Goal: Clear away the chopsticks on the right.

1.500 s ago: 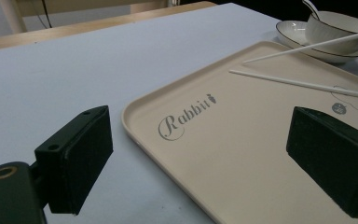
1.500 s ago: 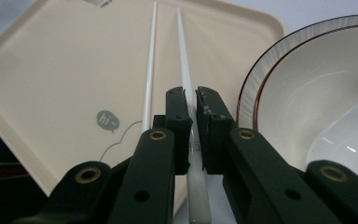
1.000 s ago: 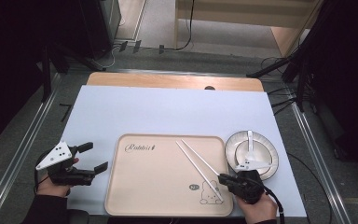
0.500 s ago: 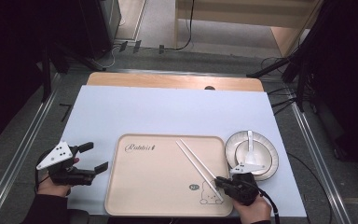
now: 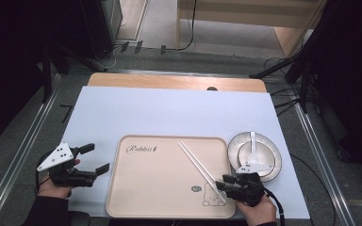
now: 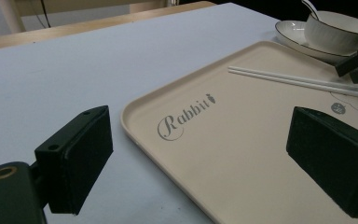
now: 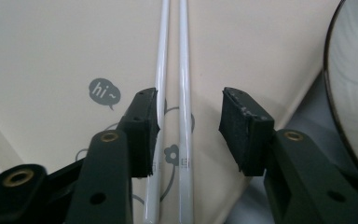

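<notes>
Straddling the chopsticks (image 7: pixel 170 60) — right gripper (image 7: pixel 189 126) jaws parted; left gripper (image 5: pixel 92 158) — agape.

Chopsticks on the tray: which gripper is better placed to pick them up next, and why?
Right. The right gripper has its open jaws straddling the chopsticks; the left gripper sits open off the tray's far side.

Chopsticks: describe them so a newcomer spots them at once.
Find the beige tray printed "Rabbit" at the table's near edge. The chopsticks lie on its right half, running diagonally toward the right gripper. They are the white, thin, paired sticks, unlike the spoon in the bowl beside the tray.
</notes>
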`<state>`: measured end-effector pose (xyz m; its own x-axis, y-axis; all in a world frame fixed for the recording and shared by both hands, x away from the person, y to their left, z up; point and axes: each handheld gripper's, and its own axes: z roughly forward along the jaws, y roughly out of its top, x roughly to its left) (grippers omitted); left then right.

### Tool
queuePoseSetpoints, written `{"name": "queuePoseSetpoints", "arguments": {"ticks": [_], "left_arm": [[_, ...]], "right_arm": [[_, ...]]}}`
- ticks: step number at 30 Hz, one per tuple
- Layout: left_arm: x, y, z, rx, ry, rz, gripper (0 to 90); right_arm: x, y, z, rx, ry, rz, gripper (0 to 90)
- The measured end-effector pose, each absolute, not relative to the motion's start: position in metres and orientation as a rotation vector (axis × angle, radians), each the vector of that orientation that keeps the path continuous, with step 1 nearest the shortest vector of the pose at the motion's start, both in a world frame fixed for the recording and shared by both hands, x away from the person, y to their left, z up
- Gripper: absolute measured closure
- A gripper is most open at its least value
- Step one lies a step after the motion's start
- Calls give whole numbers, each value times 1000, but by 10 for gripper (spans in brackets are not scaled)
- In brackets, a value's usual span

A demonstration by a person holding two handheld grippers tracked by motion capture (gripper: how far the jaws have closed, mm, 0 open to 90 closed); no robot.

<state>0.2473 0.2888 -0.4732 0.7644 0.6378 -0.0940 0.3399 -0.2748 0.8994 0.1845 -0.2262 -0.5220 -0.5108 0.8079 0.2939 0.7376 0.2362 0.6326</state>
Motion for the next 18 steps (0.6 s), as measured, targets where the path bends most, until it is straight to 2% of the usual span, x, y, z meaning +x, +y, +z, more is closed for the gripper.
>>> {"name": "queuePoseSetpoints", "arguments": {"ticks": [3,7,9,15,18], "left_arm": [[247,289,-473,1886,751,344,74],[247,289,-473,1886,751,345,74],[247,289,-473,1885,751,346,74],[247,289,-474,1888,749,343,74],[247,289,-474,1889,750,343,74]], "right_arm": [[186,-227,-514,1439,2385,1194,418],[188,-230,-505,1372,2378,1250,391],[190,-233,-500,1374,2380,1257,336],[195,-246,-485,1319,2397,1339,334],[198,-257,-476,1262,2408,1365,305]]}}
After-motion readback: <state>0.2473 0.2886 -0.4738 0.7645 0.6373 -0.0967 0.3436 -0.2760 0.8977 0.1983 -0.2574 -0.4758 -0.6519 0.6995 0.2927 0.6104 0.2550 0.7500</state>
